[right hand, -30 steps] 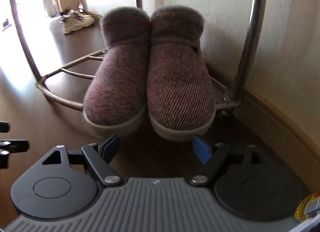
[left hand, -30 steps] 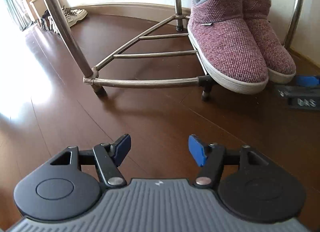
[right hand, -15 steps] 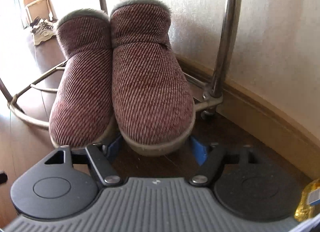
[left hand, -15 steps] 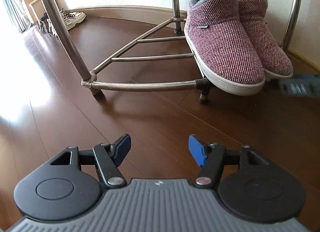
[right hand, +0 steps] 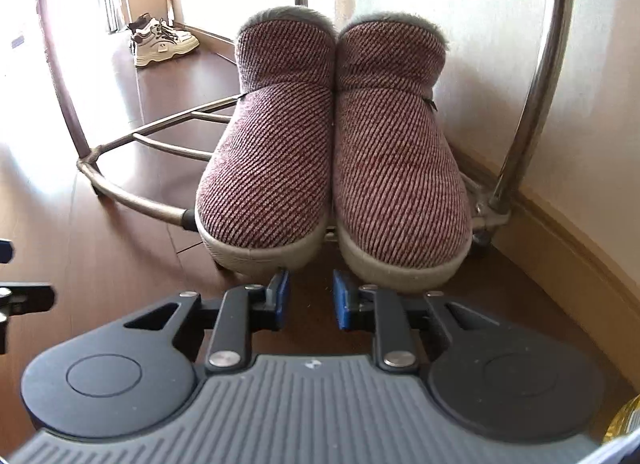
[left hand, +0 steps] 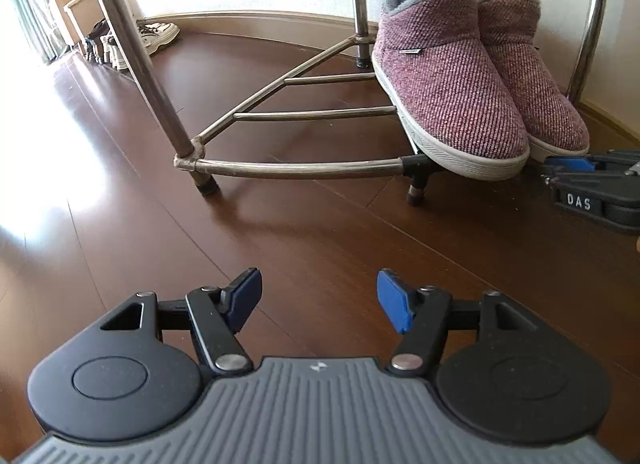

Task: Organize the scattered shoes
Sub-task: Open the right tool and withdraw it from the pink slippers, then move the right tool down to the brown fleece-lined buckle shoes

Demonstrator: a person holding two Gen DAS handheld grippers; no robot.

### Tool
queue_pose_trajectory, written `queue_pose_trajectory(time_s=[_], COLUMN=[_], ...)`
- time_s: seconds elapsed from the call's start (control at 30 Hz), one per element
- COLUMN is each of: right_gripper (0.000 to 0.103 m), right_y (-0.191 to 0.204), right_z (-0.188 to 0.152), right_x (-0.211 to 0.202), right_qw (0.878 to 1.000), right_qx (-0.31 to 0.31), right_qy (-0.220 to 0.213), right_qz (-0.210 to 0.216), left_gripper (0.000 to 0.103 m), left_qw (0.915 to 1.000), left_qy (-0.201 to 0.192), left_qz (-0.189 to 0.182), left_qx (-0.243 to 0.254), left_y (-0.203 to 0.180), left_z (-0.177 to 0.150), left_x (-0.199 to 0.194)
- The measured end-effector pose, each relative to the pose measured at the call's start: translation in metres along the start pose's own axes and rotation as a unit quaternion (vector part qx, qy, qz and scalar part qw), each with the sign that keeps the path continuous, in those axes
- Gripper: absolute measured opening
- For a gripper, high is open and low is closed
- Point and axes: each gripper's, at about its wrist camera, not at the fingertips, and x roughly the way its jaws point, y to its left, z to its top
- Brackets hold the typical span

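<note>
Wooden floor (left hand: 120,223) | 2 slippers (right hand: 332,159) on rack (left hand: 296,167) | left gripper (left hand: 319,306) spread | right gripper (right hand: 307,304) narrowed, empty

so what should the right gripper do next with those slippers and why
Probably back the right gripper away. Both slippers sit side by side on the rack, toes over its front bar, and the jaws are narrowed, holding nothing. Other shoes lie farther off on the floor.

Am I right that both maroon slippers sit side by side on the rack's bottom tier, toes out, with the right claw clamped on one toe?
Not quite. In the right wrist view the right claw holds nothing: its pads are narrowed just short of the toes. The maroon slippers do sit side by side on the rack's bottom tier, toes out.
</note>
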Motion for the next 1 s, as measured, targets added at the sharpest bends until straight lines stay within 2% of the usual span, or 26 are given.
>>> queue_pose_trajectory(time_s=[0.2, 0.3, 0.53, 0.6, 0.63, 0.73, 0.8, 0.87, 1.0], right_gripper=[0.02, 0.02, 0.02, 0.022, 0.024, 0.028, 0.03, 0.033, 0.037], right_y=[-0.013, -0.022, -0.028, -0.028, -0.025, -0.013, -0.004, 0.011, 0.048], right_z=[-0.009, -0.009, -0.004, -0.012, -0.022, -0.046, -0.055, -0.068, -0.08], right_x=[-0.024, -0.015, -0.009, -0.02, -0.032, -0.056, -0.067, -0.084, -0.113], right_qw=[1.0, 0.999, 0.999, 0.999, 0.998, 0.992, 0.989, 0.979, 0.962], right_qx=[0.012, 0.004, -0.009, 0.004, 0.01, -0.016, -0.037, -0.07, -0.126], right_qy=[-0.008, 0.001, 0.017, 0.037, 0.059, 0.089, 0.099, 0.121, 0.157], right_qz=[-0.009, -0.039, -0.047, -0.021, 0.014, 0.083, 0.108, 0.149, 0.184], left_gripper=[0.066, 0.066, 0.067, 0.067, 0.067, 0.067, 0.067, 0.068, 0.068], left_qw=[0.9999, 0.9999, 0.9997, 0.9994, 0.9989, 0.9954, 0.9932, 0.9926, 0.9934], left_qy=[0.003, 0.007, 0.006, 0.009, 0.01, 0.018, 0.028, 0.04, 0.061], left_qz=[0.003, 0.004, 0.001, 0.002, 0.002, 0.007, 0.007, 0.003, -0.008], left_qx=[0.01, 0.011, 0.024, 0.033, 0.046, 0.094, 0.113, 0.115, 0.096], left_y=[0.003, 0.005, 0.011, 0.018, 0.021, 0.031, 0.039, 0.048, 0.061], left_z=[-0.007, -0.011, -0.022, -0.029, -0.034, -0.06, -0.082, -0.105, -0.156], left_x=[-0.007, -0.009, -0.029, -0.038, -0.045, -0.072, -0.092, -0.112, -0.152])
